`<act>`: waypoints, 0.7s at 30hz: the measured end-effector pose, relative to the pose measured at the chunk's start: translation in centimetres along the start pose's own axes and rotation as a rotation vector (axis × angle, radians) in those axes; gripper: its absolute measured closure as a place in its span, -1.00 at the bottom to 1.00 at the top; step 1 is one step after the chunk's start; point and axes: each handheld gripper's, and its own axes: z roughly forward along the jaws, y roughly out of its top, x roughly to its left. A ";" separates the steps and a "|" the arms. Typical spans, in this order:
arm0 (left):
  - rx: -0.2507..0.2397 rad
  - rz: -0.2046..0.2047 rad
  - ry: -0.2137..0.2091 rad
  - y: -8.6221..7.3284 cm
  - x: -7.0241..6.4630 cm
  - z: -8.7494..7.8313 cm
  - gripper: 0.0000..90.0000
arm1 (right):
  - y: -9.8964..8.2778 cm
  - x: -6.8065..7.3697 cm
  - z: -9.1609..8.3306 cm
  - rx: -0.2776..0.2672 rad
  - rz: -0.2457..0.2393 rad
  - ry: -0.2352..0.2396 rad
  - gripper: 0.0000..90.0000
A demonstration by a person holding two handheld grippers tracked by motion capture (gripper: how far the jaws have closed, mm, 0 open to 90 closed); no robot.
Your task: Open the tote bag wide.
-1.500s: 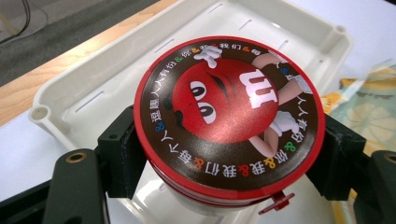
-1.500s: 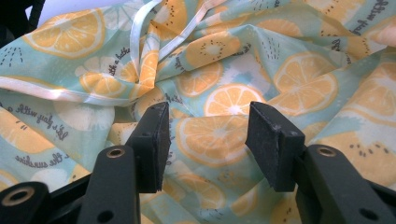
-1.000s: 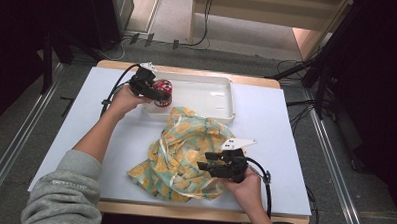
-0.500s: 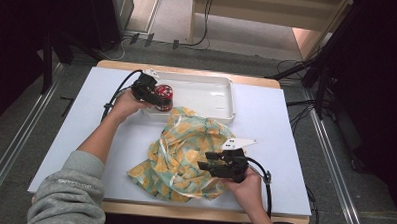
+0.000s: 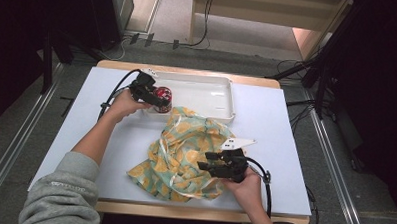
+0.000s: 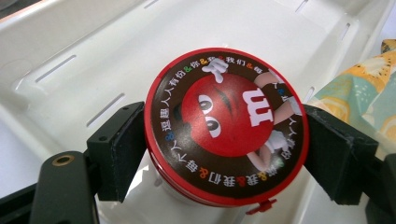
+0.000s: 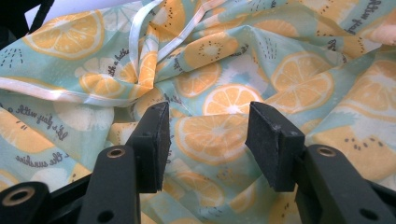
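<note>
A round red candy tin (image 6: 226,126) with a cartoon lid stands in the near left corner of the white plastic tray (image 5: 207,90). In the high view the tin (image 5: 163,97) sits right at my left gripper (image 5: 154,96). My left gripper's (image 6: 226,140) jaws have just been opening. The tin is still between them, with the pads (image 6: 119,149) close beside its sides. A lemon-print cloth bag (image 5: 185,151) lies crumpled at the table's middle front. My right gripper (image 5: 205,161) hovers open over the bag's right side. The cloth (image 7: 233,60) lies under its (image 7: 205,135) jaws, unpinched.
The tray (image 6: 70,56) has slotted walls and stands at the back of the white table top (image 5: 271,129). The cloth's far edge reaches the tray's front rim. A white strap (image 7: 154,32) runs across the bag. Cables trail from both grippers.
</note>
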 end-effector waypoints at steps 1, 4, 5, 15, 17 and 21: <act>0.012 0.007 0.008 0.2 -0.1 -0.2 -0.52 | 0.0 0.0 0.0 -0.001 0.000 0.000 0.11; 0.048 0.013 0.031 0.6 -0.5 -0.5 -0.50 | 0.0 0.0 0.0 -0.002 -0.003 -0.001 0.11; 0.058 0.018 0.034 0.7 -0.6 -0.5 -0.50 | 0.0 0.0 0.0 -0.002 -0.002 0.000 0.11; 0.035 -0.011 -0.004 0.9 -0.6 -0.5 -0.67 | 0.0 0.0 0.1 0.004 -0.003 0.001 0.11; 0.024 -0.004 0.009 1.0 -0.7 -0.6 -0.66 | 0.0 0.0 0.0 0.004 -0.004 0.002 0.11; -0.014 -0.015 0.020 1.4 -0.9 -1.4 -0.58 | 0.0 0.0 0.0 0.004 -0.002 0.000 0.11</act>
